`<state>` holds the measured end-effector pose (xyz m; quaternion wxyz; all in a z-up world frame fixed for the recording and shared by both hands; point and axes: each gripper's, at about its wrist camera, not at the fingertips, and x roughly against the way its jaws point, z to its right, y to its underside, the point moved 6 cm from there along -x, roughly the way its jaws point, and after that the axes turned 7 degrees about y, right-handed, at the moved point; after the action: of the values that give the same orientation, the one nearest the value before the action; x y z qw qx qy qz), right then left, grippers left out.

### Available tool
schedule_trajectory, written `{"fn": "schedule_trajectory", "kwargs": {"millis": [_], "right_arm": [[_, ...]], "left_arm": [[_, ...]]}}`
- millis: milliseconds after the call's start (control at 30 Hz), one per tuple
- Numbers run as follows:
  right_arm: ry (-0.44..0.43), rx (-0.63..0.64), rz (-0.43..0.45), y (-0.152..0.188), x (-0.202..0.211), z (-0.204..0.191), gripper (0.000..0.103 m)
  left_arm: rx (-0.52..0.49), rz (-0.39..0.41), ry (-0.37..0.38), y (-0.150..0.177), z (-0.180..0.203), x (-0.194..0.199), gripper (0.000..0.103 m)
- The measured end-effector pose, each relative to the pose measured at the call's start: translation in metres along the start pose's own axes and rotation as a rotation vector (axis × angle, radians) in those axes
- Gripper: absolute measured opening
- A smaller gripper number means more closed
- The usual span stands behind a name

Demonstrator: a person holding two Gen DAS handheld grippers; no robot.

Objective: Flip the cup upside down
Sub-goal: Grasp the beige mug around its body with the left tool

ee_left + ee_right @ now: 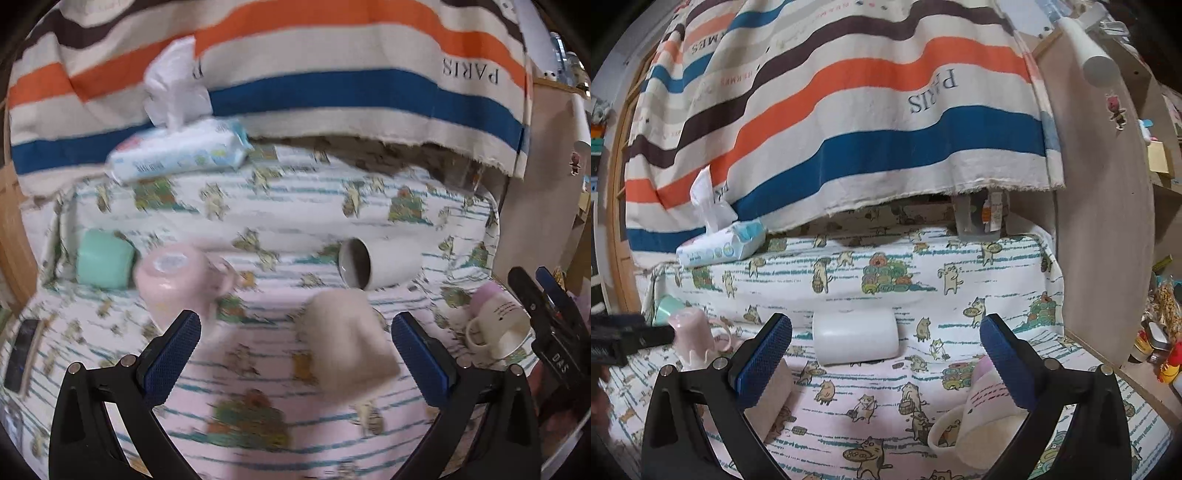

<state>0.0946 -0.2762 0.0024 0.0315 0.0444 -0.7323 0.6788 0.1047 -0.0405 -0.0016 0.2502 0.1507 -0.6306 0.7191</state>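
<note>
Several cups lie on a cat-print cloth (258, 369). A white cup (380, 262) lies on its side, mouth to the left; it also shows in the right wrist view (856, 336). A beige cup (347, 354) stands upside down, blurred, between my left gripper's (295, 332) open fingers. A pink mug (177, 280) stands upside down at left. A white-and-purple handled mug (495, 325) lies at right, also in the right wrist view (979, 413) by my right finger. My right gripper (886, 336) is open and empty, in front of the white cup.
A mint green cup (105, 262) lies at far left. A tissue pack (177, 151) sits at the back under a striped hanging cloth (849, 129). A phone (22, 354) lies at the left edge. A wooden panel (1108, 221) bounds the right side.
</note>
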Motion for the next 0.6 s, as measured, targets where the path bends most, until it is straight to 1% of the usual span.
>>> {"fn": "schedule_trajectory", "kwargs": {"millis": [33, 67, 133, 200, 233, 300, 400, 500, 600], "right_arm": [[0.006, -0.011, 0.005, -0.001, 0.001, 0.003, 0.103], [0.009, -0.018, 0.006, -0.002, 0.001, 0.005, 0.103], [0.014, -0.035, 0.001, -0.003, 0.0, 0.008, 0.103], [0.019, -0.048, 0.001, -0.003, 0.0, 0.011, 0.103], [0.02, -0.052, 0.0, -0.004, 0.0, 0.011, 0.103], [0.023, -0.055, -0.004, -0.003, 0.0, 0.013, 0.103], [0.023, -0.058, -0.006, -0.004, -0.001, 0.013, 0.103], [0.03, -0.052, -0.008, -0.004, -0.001, 0.013, 0.103], [0.029, -0.058, -0.013, -0.003, -0.001, 0.014, 0.103]], "left_arm": [[0.015, -0.029, -0.004, 0.003, 0.003, -0.006, 0.103], [0.035, -0.08, -0.005, 0.006, 0.006, -0.015, 0.103], [0.087, -0.171, 0.026, 0.015, 0.013, -0.031, 0.103], [0.131, -0.221, 0.047, 0.023, 0.019, -0.043, 0.101], [0.143, -0.234, 0.053, 0.026, 0.022, -0.047, 0.098], [0.149, -0.249, 0.059, 0.03, 0.029, -0.054, 0.098], [0.142, -0.259, 0.036, 0.034, 0.035, -0.065, 0.098], [0.154, -0.283, 0.026, 0.04, 0.035, -0.074, 0.096], [0.14, -0.307, 0.002, 0.048, 0.034, -0.08, 0.095]]}}
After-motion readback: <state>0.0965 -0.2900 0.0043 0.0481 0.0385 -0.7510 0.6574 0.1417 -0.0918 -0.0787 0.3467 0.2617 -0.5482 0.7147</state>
